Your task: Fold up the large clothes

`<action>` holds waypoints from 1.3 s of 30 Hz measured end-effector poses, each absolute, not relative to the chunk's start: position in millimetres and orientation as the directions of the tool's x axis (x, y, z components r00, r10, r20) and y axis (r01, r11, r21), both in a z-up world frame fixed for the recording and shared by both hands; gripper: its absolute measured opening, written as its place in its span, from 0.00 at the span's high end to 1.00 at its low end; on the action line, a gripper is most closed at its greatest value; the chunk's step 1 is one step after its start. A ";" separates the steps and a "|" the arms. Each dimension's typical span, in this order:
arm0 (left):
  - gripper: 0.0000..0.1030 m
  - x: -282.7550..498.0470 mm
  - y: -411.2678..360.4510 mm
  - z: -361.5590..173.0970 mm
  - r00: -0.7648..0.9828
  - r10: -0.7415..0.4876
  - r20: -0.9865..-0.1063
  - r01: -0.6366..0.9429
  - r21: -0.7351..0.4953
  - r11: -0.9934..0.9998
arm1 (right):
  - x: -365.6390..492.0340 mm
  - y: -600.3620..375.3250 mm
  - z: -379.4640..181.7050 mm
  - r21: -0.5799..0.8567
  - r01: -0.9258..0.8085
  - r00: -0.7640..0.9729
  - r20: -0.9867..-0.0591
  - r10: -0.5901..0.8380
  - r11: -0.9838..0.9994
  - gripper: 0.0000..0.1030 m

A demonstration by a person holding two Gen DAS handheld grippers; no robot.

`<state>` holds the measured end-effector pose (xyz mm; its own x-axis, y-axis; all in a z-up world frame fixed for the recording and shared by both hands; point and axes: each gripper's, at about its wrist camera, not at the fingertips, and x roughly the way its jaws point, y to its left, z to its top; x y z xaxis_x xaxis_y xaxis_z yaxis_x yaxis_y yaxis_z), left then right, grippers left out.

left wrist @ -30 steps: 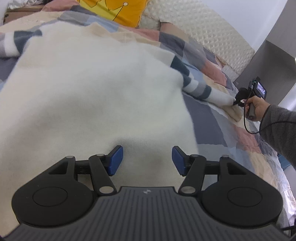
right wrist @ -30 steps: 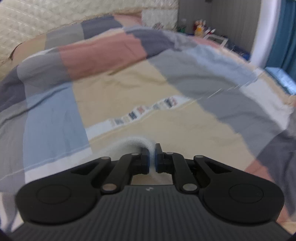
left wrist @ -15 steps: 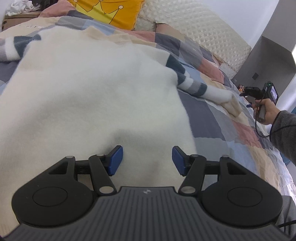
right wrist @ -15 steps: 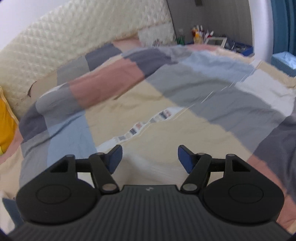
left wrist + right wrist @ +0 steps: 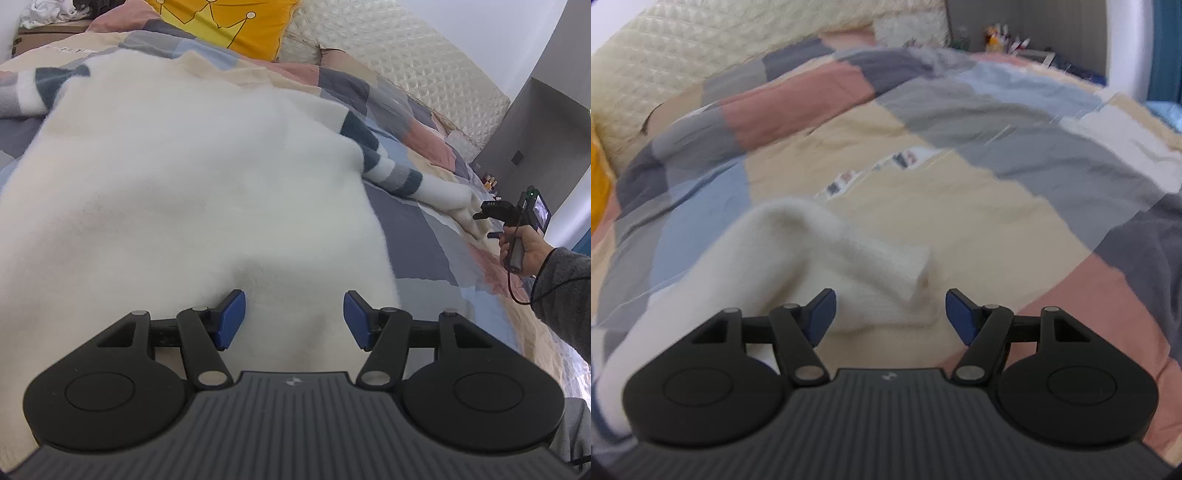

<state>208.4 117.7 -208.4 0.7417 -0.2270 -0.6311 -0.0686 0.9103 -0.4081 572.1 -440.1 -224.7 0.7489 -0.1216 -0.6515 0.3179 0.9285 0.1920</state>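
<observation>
Lying spread on the quilt (image 5: 417,236), the white sweater (image 5: 184,192) covered most of the left wrist view, back up, its striped sleeve (image 5: 391,170) stretched out toward the right. The left gripper (image 5: 294,317) hung low over the hem with its blue pads (image 5: 231,319) apart, nothing between them; whether they brushed the knit could not be told. The right gripper (image 5: 890,317) sat at the sleeve's end, held in a hand (image 5: 524,251) in a grey cuff (image 5: 565,291). Its jaws had just been closing a little yet stood apart, and the white cuff end (image 5: 886,269) lay on the quilt just ahead of and partly between the pads, not pinched. View there was blurred. A yellow pillow (image 5: 229,22) with a line-drawn crown lay by the quilted headboard (image 5: 406,62). A strip of small printed patches (image 5: 871,170) ran across the quilt; nothing on it was readable. No containers showed clearly; small items on a far shelf (image 5: 1004,40) were too blurred to name.
</observation>
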 end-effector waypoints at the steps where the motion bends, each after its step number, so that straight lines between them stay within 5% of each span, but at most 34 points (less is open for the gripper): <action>1: 0.36 207.9 117.1 -209.5 0.742 -0.226 -0.631 -0.068 -0.407 0.911 | 573.5 -439.1 -223.4 0.183 0.326 0.758 -0.636 -0.141 0.928 0.39; 4: 0.36 210.8 115.0 -212.0 0.742 -0.220 -0.633 -0.067 -0.397 0.915 | 575.8 -436.0 -220.1 0.164 0.329 0.777 -0.606 -0.168 0.930 0.54; 6: 0.36 211.7 115.1 -211.3 0.745 -0.216 -0.632 -0.068 -0.394 0.916 | 574.7 -435.9 -215.7 0.182 0.315 0.785 -0.602 -0.148 0.932 0.92; 7: 0.36 211.2 115.5 -210.5 0.747 -0.217 -0.629 -0.066 -0.394 0.917 | 575.0 -433.4 -211.6 0.164 0.303 0.780 -0.609 -0.145 0.939 0.94; 16: 0.36 198.4 120.7 -201.0 0.767 -0.208 -0.607 -0.066 -0.396 0.916 | 546.9 -440.5 -131.7 0.181 0.288 0.839 -0.522 -0.156 0.940 0.95; 21: 0.36 194.5 123.7 -197.6 0.774 -0.200 -0.601 -0.070 -0.395 0.916 | 539.6 -464.1 -113.2 0.139 0.338 0.789 -0.581 -0.199 0.931 0.95; 26: 0.36 190.5 124.6 -197.0 0.770 -0.185 -0.610 -0.077 -0.378 0.923 | 546.6 -471.9 -139.8 0.125 0.427 0.675 -0.703 -0.224 0.896 0.95; 39: 0.36 206.0 121.1 -197.0 0.729 -0.182 -0.660 -0.089 -0.355 0.931 | 567.4 -477.6 -239.3 0.077 0.487 0.587 -0.767 -0.260 0.870 0.94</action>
